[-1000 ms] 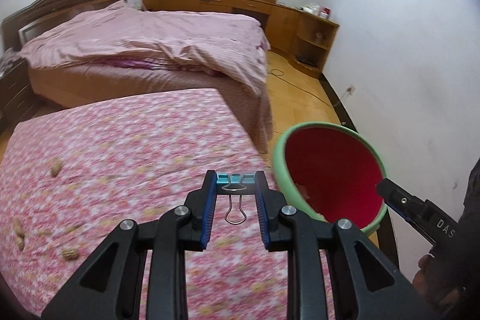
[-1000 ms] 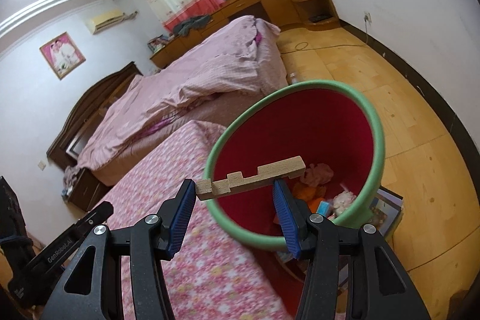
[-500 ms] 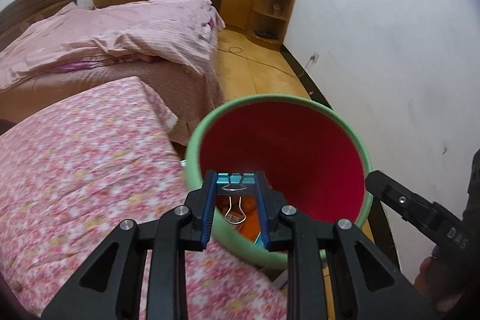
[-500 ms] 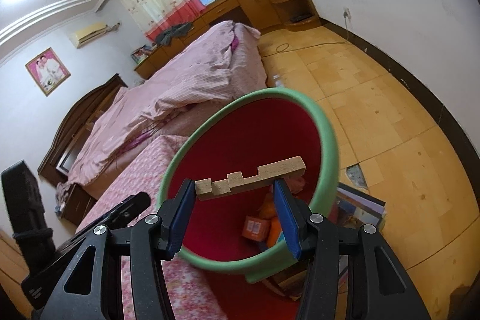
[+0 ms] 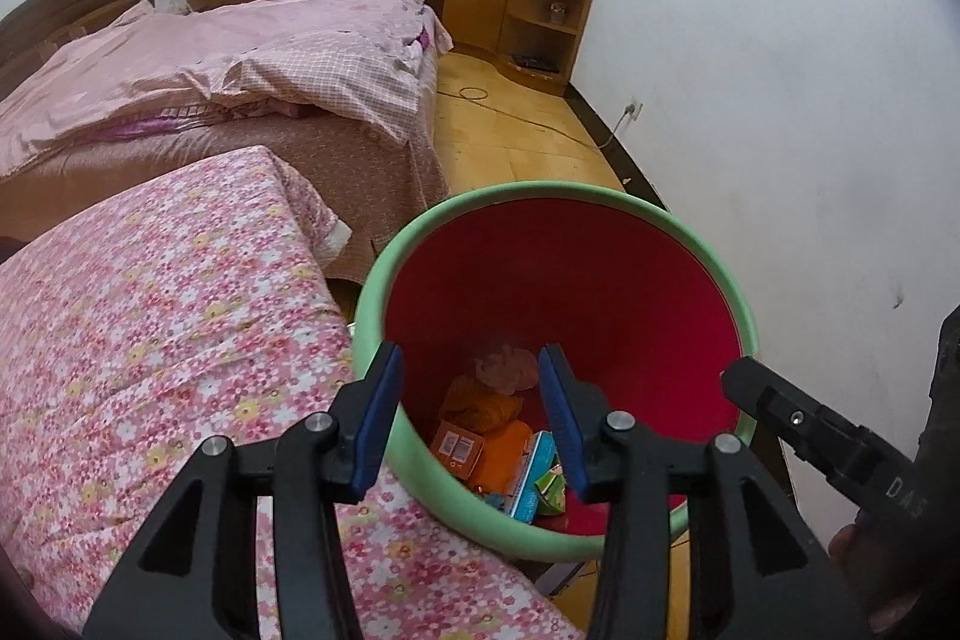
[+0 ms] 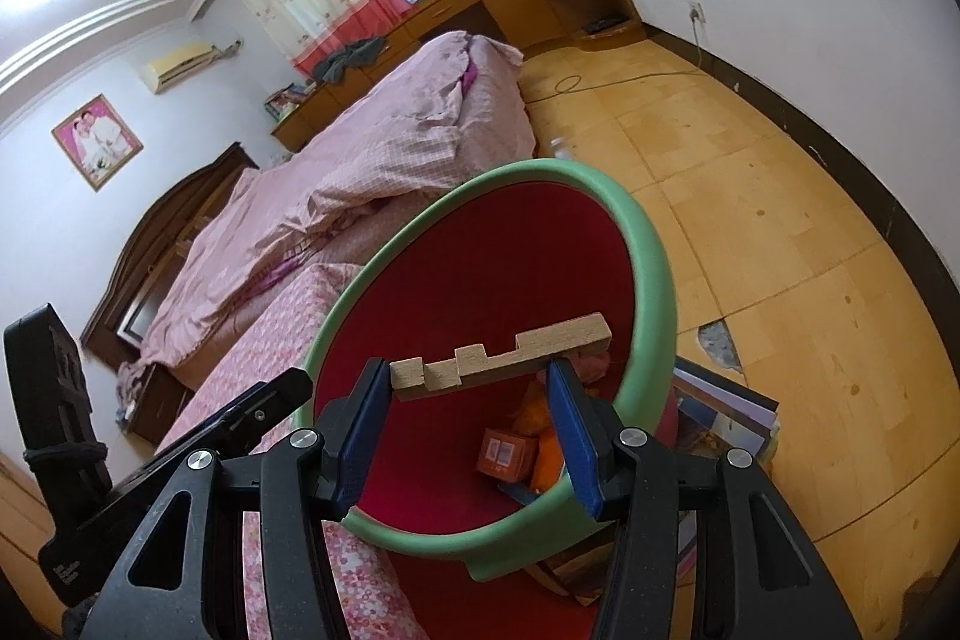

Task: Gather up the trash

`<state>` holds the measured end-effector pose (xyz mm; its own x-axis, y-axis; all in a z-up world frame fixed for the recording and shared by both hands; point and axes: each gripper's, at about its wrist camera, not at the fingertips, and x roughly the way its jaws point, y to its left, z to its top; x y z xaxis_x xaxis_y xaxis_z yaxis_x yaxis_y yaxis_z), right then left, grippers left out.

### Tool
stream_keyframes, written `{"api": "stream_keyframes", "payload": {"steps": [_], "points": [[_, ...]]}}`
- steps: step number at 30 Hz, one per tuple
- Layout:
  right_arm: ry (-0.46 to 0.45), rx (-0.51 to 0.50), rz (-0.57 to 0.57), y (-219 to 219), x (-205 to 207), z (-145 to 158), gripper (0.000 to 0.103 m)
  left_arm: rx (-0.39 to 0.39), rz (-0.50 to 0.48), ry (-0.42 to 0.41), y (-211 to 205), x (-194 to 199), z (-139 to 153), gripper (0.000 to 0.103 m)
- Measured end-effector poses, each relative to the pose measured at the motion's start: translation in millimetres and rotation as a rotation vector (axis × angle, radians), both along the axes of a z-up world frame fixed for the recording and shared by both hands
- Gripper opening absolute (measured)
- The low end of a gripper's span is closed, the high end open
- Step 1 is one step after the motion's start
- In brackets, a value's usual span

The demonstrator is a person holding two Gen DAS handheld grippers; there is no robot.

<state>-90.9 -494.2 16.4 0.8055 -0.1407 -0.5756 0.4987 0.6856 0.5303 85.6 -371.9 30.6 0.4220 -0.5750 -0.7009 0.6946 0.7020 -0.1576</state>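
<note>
A green-rimmed bin with a red inside [image 5: 660,220] [image 6: 654,256] stands beside the flowered table [image 5: 150,328]. Orange wrappers, a small orange box [image 5: 459,448] [image 6: 504,451] and crumpled paper lie at its bottom. My left gripper [image 5: 471,415] is open and empty above the bin's near rim. My right gripper [image 6: 471,406] is shut on a notched wooden block [image 6: 504,358] and holds it over the bin's mouth. The right gripper's tip shows in the left wrist view [image 5: 810,424].
A bed with a pink quilt [image 5: 240,52] stands beyond the table. Wooden cabinets [image 5: 528,16] line the far wall. Books [image 6: 720,412] lie on the wooden floor [image 6: 780,220] by the bin. A white wall [image 5: 780,100] is at the right.
My left gripper has opened over the bin and the binder clip it held is gone from its fingers. The right gripper has moved further over the bin with the block.
</note>
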Motion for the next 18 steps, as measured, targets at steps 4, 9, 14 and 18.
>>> {"api": "stream_keyframes", "payload": {"steps": [4,9,14,18], "points": [[0.023,-0.011,0.04,6.7,8.8,-0.2,0.055,0.011,0.036,0.001,11.5,0.3,1.3,0.047],[0.024,-0.015,0.045,12.7,8.8,3.4,0.055,0.002,0.078,0.008,31.6,2.5,6.8,0.047],[0.002,-0.042,0.065,24.8,1.9,18.0,0.055,-0.015,0.117,0.002,54.7,-0.7,17.3,0.047],[-0.012,-0.066,0.091,41.2,-2.8,30.1,0.055,-0.031,0.15,-0.01,78.3,-5.9,28.3,0.047]]}}
